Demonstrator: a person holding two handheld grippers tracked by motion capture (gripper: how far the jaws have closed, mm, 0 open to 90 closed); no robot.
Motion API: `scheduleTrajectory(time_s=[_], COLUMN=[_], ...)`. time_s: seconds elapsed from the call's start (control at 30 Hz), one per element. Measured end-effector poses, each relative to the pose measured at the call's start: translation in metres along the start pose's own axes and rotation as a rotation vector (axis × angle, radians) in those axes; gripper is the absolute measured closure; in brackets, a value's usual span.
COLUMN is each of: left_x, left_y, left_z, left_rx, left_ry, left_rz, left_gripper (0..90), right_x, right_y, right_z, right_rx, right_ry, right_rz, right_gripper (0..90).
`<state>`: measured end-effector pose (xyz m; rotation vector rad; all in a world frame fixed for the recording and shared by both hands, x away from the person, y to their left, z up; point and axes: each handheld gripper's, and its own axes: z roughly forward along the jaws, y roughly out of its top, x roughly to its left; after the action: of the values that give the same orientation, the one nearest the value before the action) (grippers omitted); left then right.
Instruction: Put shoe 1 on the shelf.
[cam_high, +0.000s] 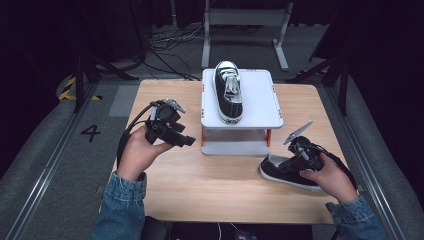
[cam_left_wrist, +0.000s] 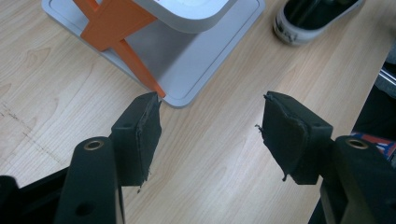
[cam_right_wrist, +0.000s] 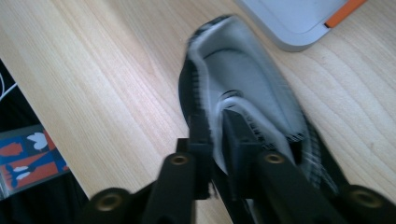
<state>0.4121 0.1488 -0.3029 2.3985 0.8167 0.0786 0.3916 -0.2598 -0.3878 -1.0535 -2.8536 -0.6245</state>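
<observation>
Right gripper, lower right of the high view: jaws pinched on the collar wall of the near shoe, one jaw inside the opening, one outside. Shoe lying on the table, just beside the stand's base corner.

Step in hand, as judged: pickup of the near shoe, probably for placement beside its mate. Next move calls for a firm hold, a lift clear of the upper shelf edge, then a turn to match the far shoe.

Left gripper, centre left: jaws wide apart, empty, hovering over bare table, aimed toward the stand's orange leg.

Stand, centre: white, two-tiered. Shelf edge and leg likely obstacles during the lift.

Far shoe, upper centre: on the top shelf, left half; right half bare.
</observation>
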Motion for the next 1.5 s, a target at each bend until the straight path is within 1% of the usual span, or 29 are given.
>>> scheduleTrajectory(time_s=[0.03,0.07,0.13,0.2,0.23,0.27,0.3,0.37,0.4,0.47,0.53,0.6,0.67,0.73,0.77,0.83,0.93,0.97,1.03,1.1,1.17,1.2,1.23,1.27,1.33,1.37,1.4,1.43,1.5], left_x=[0.000,0.001,0.001,0.001,0.001,0.001,0.001,-0.001,-0.001,-0.001,-0.001,-0.001,0.000,0.001,0.001,0.001,0.001,0.000,0.001,0.001,0.001,0.001,0.002,0.002,0.003,0.003,0.002,0.002,0.001], left_y=[0.000,0.001,0.001,0.002,0.002,0.002,0.003,0.004,0.004,0.005,0.005,0.005,0.004,0.002,0.002,0.001,-0.002,-0.002,-0.004,-0.005,-0.006,-0.007,-0.007,-0.008,-0.008,-0.008,-0.008,-0.008,-0.007], left_z=[0.001,0.001,0.003,0.003,0.004,0.005,0.005,0.006,0.006,0.007,0.007,0.007,0.007,0.006,0.005,0.003,0.002,0.002,0.002,0.001,0.000,0.000,0.000,0.000,-0.001,0.000,0.000,0.000,0.000], left_rx=[0.000,0.003,0.002,0.005,0.006,0.008,0.011,0.012,0.012,0.014,0.016,0.016,0.017,0.012,0.009,0.003,0.006,0.006,0.012,0.009,0.007,0.004,0.007,0.006,0.009,0.008,0.008,0.009,0.007], left_ry=[-0.004,-0.005,-0.007,-0.010,-0.010,-0.011,-0.007,-0.012,-0.012,-0.013,-0.013,-0.016,-0.015,-0.015,-0.012,-0.010,-0.008,-0.005,-0.002,0.003,0.002,0.003,0.004,0.005,0.006,0.005,0.004,0.005,0.002], left_rz=[0.003,0.003,0.004,0.006,0.003,0.005,0.004,0.002,0.008,0.010,0.011,0.007,0.007,0.004,-0.001,-0.003,-0.006,-0.011,-0.011,-0.015,-0.020,-0.020,-0.020,-0.021,-0.027,-0.025,-0.024,-0.020,-0.019], left_gripper=[38.1,38.1,38.1,38.1,38.1,38.0,38.0,38.1,38.1,38.0,38.0,38.0,37.9,37.9,37.9,37.9,38.0,38.0,38.0,38.0,38.0,38.0,38.0,38.0,38.0,38.0,38.0,38.0,38.0], right_x=[0.000,-0.001,-0.003,-0.008,-0.013,-0.020,-0.025,-0.036,-0.040,-0.045,-0.045,-0.044,-0.042,-0.040,-0.040,-0.038,-0.036,-0.036,-0.038,-0.043,-0.049,-0.050,-0.051,-0.049,-0.045,-0.040,-0.034,-0.027,-0.011], right_y=[-0.001,-0.003,-0.010,-0.021,-0.027,-0.035,-0.040,-0.051,-0.057,-0.061,-0.061,-0.057,-0.052,-0.051,-0.051,-0.048,-0.040,-0.036,-0.027,-0.020,-0.015,-0.015,-0.015,-0.017,-0.020,-0.021,-0.020,-0.019,-0.012], right_z=[-0.004,-0.012,-0.028,-0.042,-0.047,-0.051,-0.052,-0.050,-0.048,-0.042,-0.035,-0.028,-0.022,-0.022,-0.023,-0.027,-0.028,-0.026,-0.023,-0.019,-0.011,-0.010,-0.011,-0.014,-0.024,-0.029,-0.033,-0.037,-0.037], right_rx=[-0.024,-0.057,-0.103,-0.113,-0.099,-0.068,-0.048,0.015,0.047,0.084,0.104,0.125,0.145,0.161,0.162,0.158,0.153,0.142,0.095,0.033,0.011,0.020,0.025,0.006,-0.033,-0.061,-0.092,-0.120,-0.147], right_ry=[-0.021,-0.022,-0.040,-0.110,-0.148,-0.198,-0.218,-0.232,-0.238,-0.224,-0.211,-0.210,-0.248,-0.239,-0.253,-0.274,-0.362,-0.413,-0.488,-0.532,-0.556,-0.550,-0.520,-0.487,-0.423,-0.401,-0.361,-0.308,-0.229], right_rz=[0.021,0.040,0.055,0.093,0.130,0.172,0.207,0.286,0.311,0.323,0.317,0.303,0.273,0.260,0.246,0.244,0.196,0.183,0.149,0.129,0.128,0.136,0.150,0.159,0.185,0.183,0.168,0.138,0.057], right_gripper=[71.3,67.2,65.7,63.5,63.2,63.4,63.4,63.6,64.3,64.9,65.2,70.3,76.1,85.1,86.7,88.4,88.8,88.9,89.3,89.0,85.9,80.9,77.5,72.9,70.6,68.2,66.2,64.4,60.7])
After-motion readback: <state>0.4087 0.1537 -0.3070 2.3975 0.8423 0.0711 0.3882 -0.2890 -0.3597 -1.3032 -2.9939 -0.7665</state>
